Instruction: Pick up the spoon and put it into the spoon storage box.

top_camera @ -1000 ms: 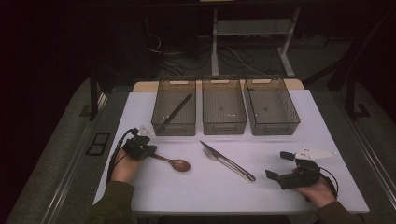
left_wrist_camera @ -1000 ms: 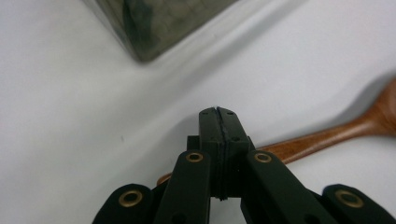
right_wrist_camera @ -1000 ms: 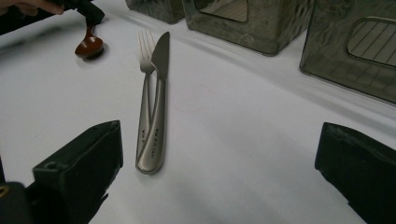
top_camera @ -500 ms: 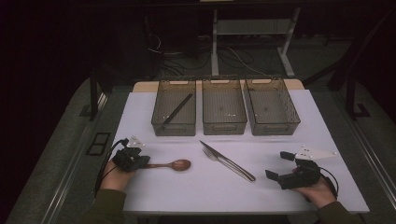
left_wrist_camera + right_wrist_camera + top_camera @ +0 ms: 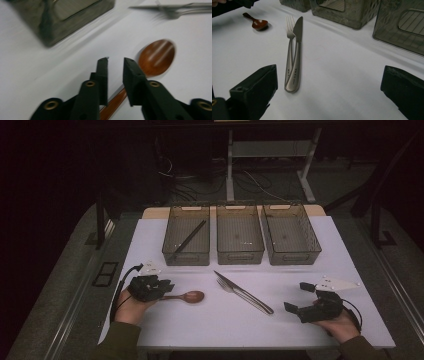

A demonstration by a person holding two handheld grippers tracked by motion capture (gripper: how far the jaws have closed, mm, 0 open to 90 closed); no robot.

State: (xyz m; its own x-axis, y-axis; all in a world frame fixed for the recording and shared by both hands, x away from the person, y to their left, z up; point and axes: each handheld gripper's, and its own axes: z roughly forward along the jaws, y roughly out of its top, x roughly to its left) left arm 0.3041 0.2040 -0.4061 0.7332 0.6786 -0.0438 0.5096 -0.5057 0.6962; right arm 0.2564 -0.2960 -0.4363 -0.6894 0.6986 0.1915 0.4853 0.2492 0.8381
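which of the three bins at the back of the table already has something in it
The left bin, the one nearest the left gripper. A dark stick-like utensil lies diagonally inside it; the middle bin and the right bin look empty.

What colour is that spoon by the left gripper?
The spoon is a glossy reddish-brown, like polished wood; the left gripper view shows it best.
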